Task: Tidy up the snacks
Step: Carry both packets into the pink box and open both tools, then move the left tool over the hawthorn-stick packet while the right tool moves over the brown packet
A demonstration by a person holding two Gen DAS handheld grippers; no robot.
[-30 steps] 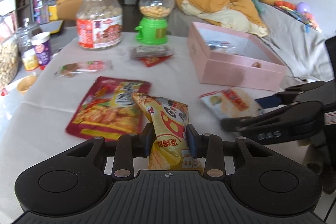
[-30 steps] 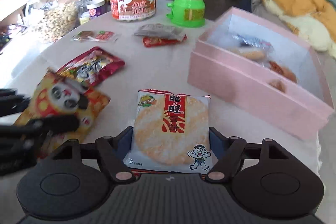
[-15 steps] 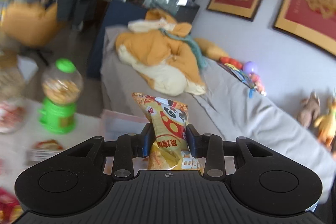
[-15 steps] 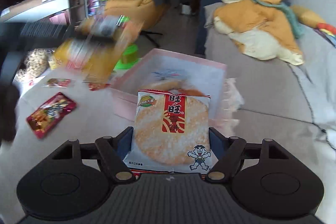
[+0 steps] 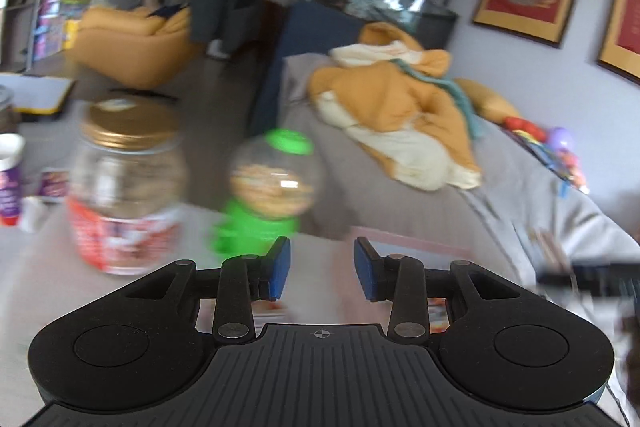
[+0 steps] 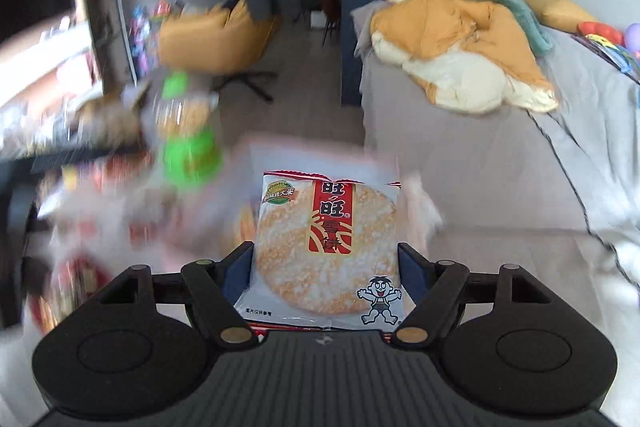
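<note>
We hold the rice cracker pack (image 6: pixel 326 247) clamped in our right gripper (image 6: pixel 325 267), raised just before the blurred pink box (image 6: pixel 320 155), while our left gripper (image 5: pixel 322 265) stands apart and empty. We judge this the drop-off step: next we lower the pack into the box and let go. Beyond sit the green dispenser (image 5: pixel 268 195) and the jar (image 5: pixel 126 183).

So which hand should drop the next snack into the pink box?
Right, probably. The right tongs are shut on the rice cracker pack, with the blurred pink box just ahead. The left tongs are open and hold nothing.
</note>
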